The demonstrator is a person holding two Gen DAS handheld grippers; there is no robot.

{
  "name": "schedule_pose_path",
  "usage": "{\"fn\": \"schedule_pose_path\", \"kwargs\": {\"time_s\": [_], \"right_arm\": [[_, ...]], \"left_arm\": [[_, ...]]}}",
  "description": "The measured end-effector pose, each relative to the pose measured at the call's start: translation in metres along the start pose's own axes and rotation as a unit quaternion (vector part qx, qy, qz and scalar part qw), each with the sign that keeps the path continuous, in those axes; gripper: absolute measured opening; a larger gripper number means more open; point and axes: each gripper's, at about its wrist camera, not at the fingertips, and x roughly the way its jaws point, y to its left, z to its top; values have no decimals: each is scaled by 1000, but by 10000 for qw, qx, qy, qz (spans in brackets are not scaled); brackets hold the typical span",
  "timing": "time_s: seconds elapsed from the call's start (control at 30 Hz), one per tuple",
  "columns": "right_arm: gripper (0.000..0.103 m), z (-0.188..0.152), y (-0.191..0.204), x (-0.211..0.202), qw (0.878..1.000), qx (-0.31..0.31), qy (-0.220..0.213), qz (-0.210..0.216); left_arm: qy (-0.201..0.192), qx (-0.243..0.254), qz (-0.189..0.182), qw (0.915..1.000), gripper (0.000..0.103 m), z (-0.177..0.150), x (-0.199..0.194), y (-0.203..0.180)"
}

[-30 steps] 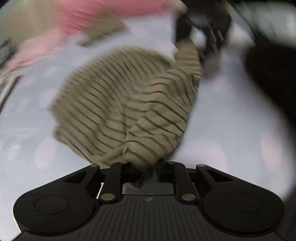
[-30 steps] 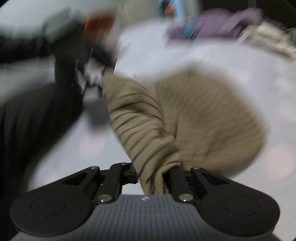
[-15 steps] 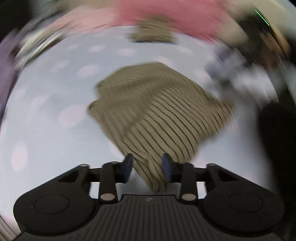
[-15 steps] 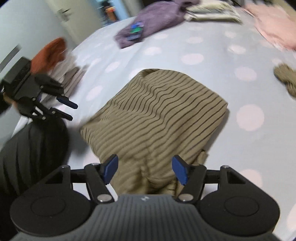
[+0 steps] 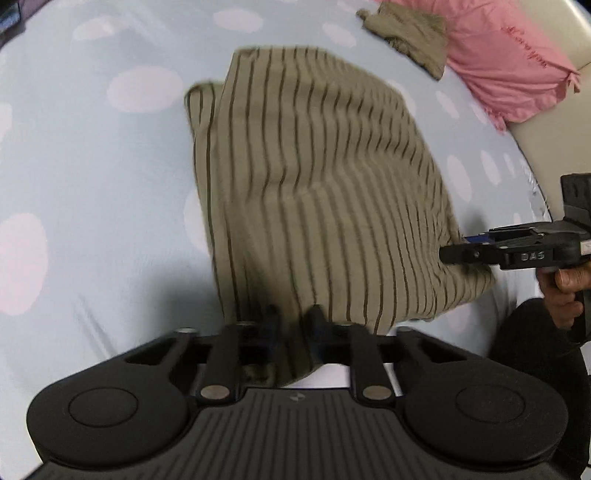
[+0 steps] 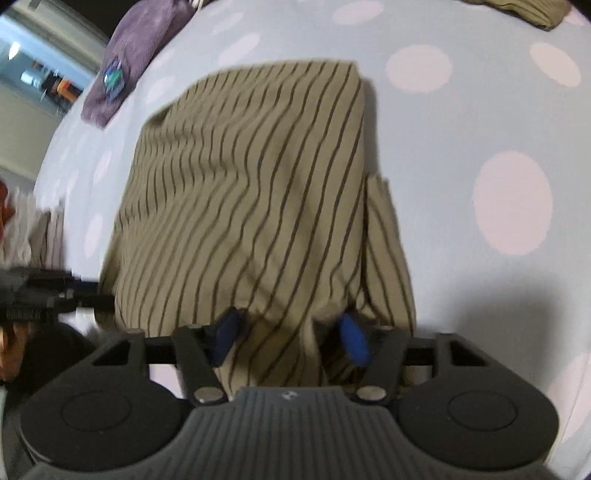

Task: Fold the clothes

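Observation:
An olive garment with thin dark stripes (image 5: 314, 184) lies folded on the pale blue, pink-dotted bedsheet (image 5: 92, 166). My left gripper (image 5: 293, 321) is closing, and its fingers pinch a fold at the garment's near edge. In the right wrist view the same garment (image 6: 251, 184) fills the middle. My right gripper (image 6: 290, 332) is closing too. Its blue pads (image 6: 354, 339) still stand apart, with a bunch of the near edge between them. Each gripper shows in the other's view, at the garment's side: the right gripper (image 5: 448, 254) and the left gripper (image 6: 99, 299).
A pink garment (image 5: 509, 62) and a small olive knit piece (image 5: 410, 33) lie at the far right of the bed. A purple garment (image 6: 136, 55) lies at the far left. A pile of pale clothes (image 6: 37, 229) sits at the left edge. A hand (image 5: 565, 291) holds the right gripper.
A second ago both grippers held the garment bunched up. They let go, and it now lies spread and folded. The left has closed on the near edge again, and both views have rolled.

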Motion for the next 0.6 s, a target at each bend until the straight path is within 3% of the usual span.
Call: {"fn": "schedule_pose_path", "kwargs": {"time_s": [0.07, 0.23, 0.3, 0.37, 0.47, 0.5, 0.53, 0.6], "right_arm": [[7, -4, -2, -4, 10000, -89, -26, 7], [7, -13, -13, -12, 9998, -122, -112, 98], [21, -12, -19, -12, 9993, -32, -186, 313], [61, -9, -21, -18, 9987, -12, -320, 408], [77, -1, -24, -34, 9958, 24, -838, 365], [80, 3, -26, -38, 9948, 66, -960, 336], [85, 9, -29, -39, 9943, 130, -1014, 305], [90, 20, -34, -39, 9936, 247, -1063, 281]], "left_arm": [[118, 145, -4, 9998, 4, -7, -2, -2], [318, 328, 211, 9987, 1, -15, -6, -3], [306, 348, 337, 9984, 2, -15, -11, -2], [285, 365, 463, 9979, 8, -16, -16, -1], [-326, 276, 568, 9975, 38, -7, -42, 3], [-550, 238, 567, 9966, 54, -4, -51, 5], [-718, 212, 563, 9956, 60, -1, -57, 7], [-787, 132, 601, 9950, 60, 10, -58, 14]]}}
